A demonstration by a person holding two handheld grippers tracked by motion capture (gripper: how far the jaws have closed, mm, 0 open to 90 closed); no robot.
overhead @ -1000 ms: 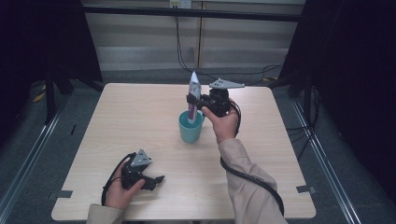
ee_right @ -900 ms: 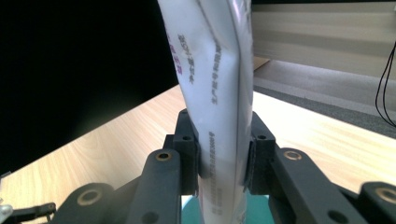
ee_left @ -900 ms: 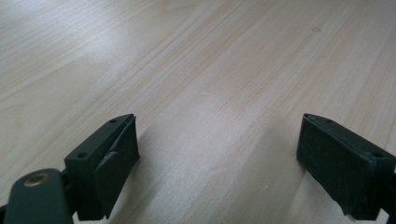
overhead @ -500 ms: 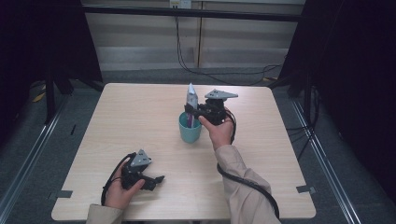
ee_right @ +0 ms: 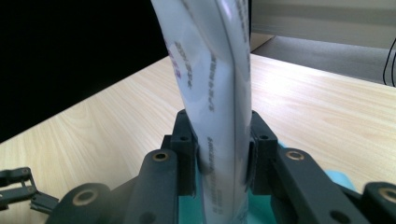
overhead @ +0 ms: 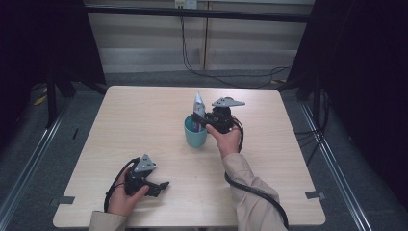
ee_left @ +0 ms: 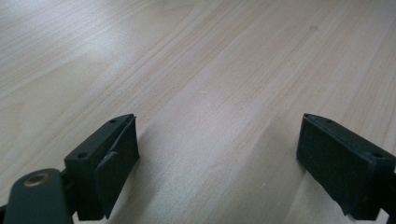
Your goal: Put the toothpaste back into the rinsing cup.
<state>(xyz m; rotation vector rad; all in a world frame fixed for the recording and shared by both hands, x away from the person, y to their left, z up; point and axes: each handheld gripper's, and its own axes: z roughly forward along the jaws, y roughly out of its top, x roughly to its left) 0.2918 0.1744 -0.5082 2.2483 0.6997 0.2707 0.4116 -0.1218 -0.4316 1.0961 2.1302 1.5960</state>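
- Right gripper view: your right gripper point(ee_right: 223, 149) is clamped on the white tube point(ee_right: 215, 93), upright, lower end inside the teal cup point(overhead: 195, 134).
- Your left gripper point(ee_left: 219, 158), jaws wide and empty, rests well apart from the cup, toward you.

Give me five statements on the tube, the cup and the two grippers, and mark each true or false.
1. The right gripper is shut on the tube. True.
2. The tube lies flat on the table. False: it stands upright, its lower end in the cup.
3. The left gripper is open with bare table between its jaws. True.
4. The cup is red. False: it is teal.
5. The left gripper touches the cup. False: it sits well apart, near the table's front edge.
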